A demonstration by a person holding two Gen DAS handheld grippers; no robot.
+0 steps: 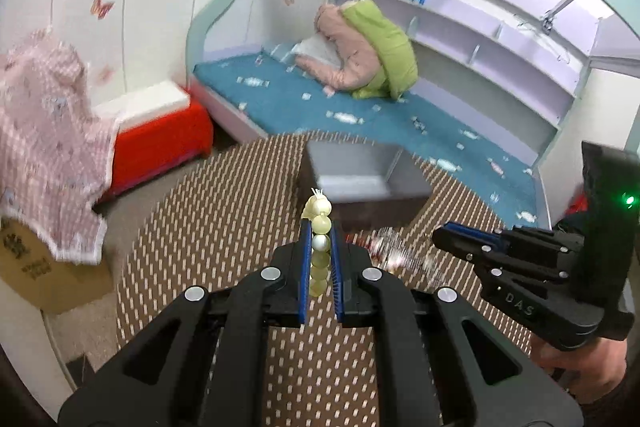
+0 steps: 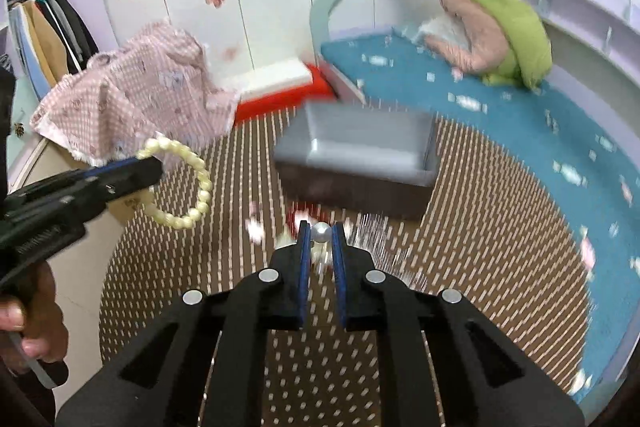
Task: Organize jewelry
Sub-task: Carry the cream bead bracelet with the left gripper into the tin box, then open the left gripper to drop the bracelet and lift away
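— Reporting left gripper [image 1: 320, 247] clamping cream bead bracelet [image 2: 188, 183], dangling left of grey box [image 2: 356, 155]; right gripper [image 2: 321, 241] pinching silver bead [image 2: 321, 231] before it

— Judging strand light, limp, slippery; gripping across beads

Pink checked cloth [image 1: 48, 131], red box [image 1: 160, 143], teal mattress [image 1: 360, 115], green bedding [image 1: 384, 51], cardboard box [image 1: 44, 267]

My grippers: black angular plastic frames, blue ribbed finger pads [image 1: 306, 259], silver round screws, "DAS" embossed lettering, green indicator light; bare-skinned hands.
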